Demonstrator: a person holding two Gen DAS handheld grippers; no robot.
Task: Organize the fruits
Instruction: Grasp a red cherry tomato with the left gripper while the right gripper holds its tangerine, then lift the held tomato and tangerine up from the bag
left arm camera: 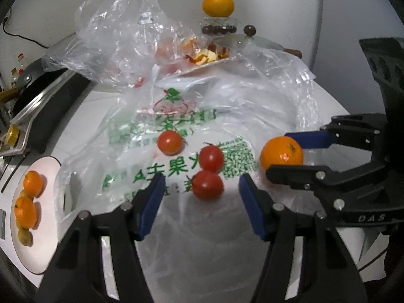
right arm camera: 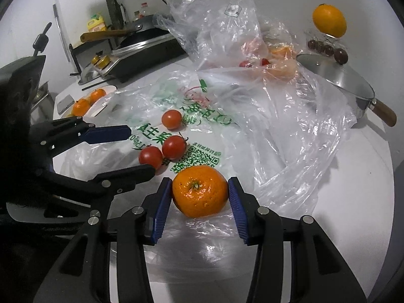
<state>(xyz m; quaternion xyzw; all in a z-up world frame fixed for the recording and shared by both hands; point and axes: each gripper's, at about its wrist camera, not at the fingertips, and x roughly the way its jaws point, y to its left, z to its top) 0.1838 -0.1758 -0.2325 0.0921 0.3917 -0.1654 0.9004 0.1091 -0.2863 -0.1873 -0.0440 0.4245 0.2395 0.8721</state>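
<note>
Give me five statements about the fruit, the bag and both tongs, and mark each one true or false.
1. The right tongs have an orange between their blue pads. True.
2. Three tomatoes lie on the printed plastic bag. True.
3. The left tongs are clamped on a tomato. False: they stand open, with the nearest tomato loose between the tips.
4. The white plate holds only tomatoes. False: it holds oranges and a few small yellowish fruits.
5. A second orange sits up on a clear stand at the back. True.
</note>
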